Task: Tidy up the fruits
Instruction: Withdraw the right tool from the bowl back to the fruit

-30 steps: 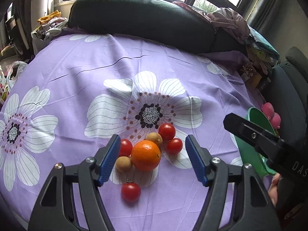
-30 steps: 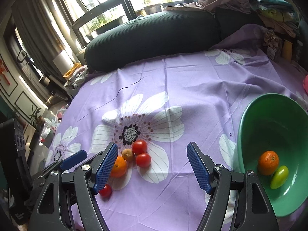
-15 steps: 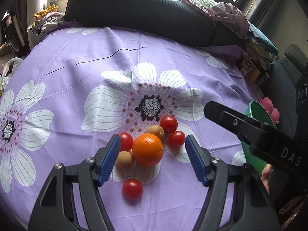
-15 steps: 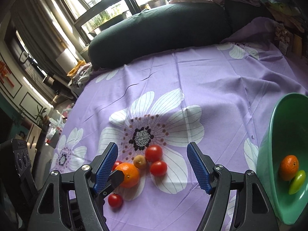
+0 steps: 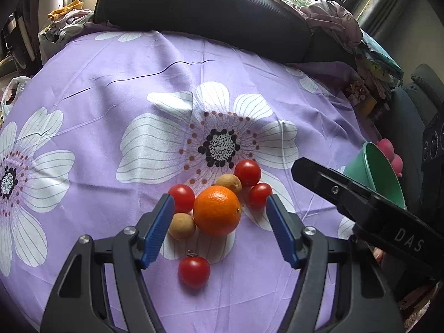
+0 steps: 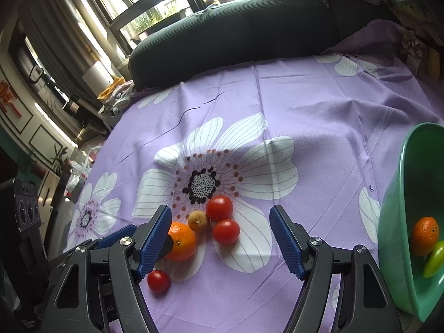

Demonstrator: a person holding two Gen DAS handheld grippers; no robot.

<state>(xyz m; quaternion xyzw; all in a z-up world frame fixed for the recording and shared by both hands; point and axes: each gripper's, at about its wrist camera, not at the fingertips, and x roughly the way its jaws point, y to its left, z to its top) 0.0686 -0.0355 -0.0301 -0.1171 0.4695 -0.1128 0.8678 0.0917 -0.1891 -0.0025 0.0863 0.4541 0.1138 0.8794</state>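
One "DAS" marking, right claw (image 5: pixel 409 242).

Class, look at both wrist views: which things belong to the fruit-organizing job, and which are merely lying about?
Belong to the job:
- orange on the cloth
- four tomatoes, e.g.
- two small tan fruits, e.g.
- green bowl, already holding an orange and a green fruit

Lying about:
- dark cushion
- heap of clothes

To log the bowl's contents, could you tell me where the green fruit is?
Right wrist view, far right: the green fruit lies inside the green bowl, touching the small orange.
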